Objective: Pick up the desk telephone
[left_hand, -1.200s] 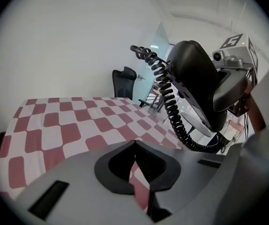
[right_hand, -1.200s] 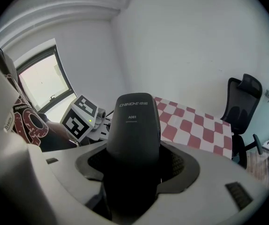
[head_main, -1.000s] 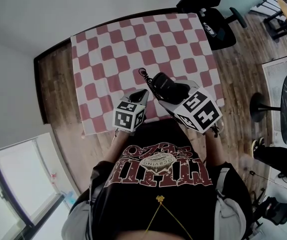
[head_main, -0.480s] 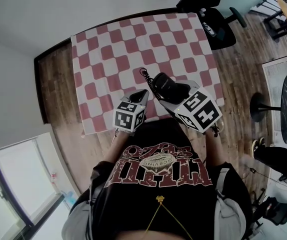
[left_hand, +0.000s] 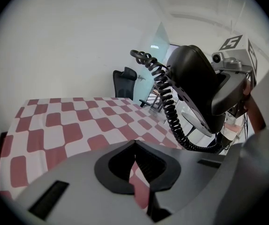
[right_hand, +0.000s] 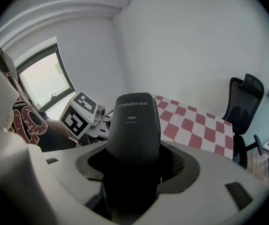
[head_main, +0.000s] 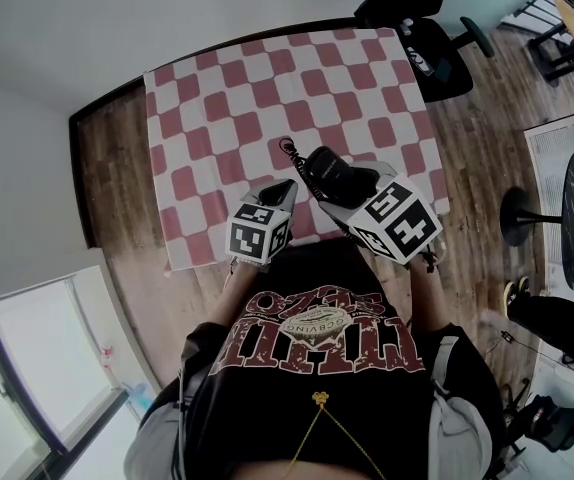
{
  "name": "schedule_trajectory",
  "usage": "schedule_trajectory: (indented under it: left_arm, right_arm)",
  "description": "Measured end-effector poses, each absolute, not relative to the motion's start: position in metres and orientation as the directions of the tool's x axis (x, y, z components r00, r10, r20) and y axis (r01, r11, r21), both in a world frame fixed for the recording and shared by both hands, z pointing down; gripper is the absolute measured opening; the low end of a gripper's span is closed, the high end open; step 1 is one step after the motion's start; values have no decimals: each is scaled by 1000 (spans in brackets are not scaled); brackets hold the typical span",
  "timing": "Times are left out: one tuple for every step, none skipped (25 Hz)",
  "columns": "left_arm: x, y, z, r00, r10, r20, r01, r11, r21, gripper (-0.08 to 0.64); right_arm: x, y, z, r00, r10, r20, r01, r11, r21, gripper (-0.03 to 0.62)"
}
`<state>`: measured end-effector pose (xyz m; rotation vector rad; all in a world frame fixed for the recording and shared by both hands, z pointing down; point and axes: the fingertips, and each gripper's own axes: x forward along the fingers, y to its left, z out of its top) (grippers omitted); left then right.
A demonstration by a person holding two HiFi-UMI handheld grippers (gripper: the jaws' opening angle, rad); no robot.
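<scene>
The left tongs (head_main: 284, 192) are held close in front of the person's chest, tips pointing forward, jaws pressed together with nothing between them. Just beside them, the right tongs (head_main: 350, 193) angle forward and inward toward the left pair, jaws clamped on the black handset (right_hand: 134, 118).

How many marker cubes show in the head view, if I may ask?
2. One cube rides the left tongs near the table's front edge; the other cube rides the right tongs, which grip the telephone handset. None seems hidden.
</scene>
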<state>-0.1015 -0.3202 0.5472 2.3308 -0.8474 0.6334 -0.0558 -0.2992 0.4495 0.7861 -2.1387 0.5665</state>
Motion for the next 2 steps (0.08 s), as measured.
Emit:
schedule_trajectory:
  left_arm:
    - [-102, -321, 547, 687, -417, 595, -689, -634, 351, 9]
    - [-103, -322, 547, 687, -417, 595, -689, -633, 352, 9]
  right_arm:
    - [-56, -300, 450, -510, -347, 787, -691, 710, -135, 282]
    - [-57, -301, 451, -510, -347, 787, -691, 710, -135, 282]
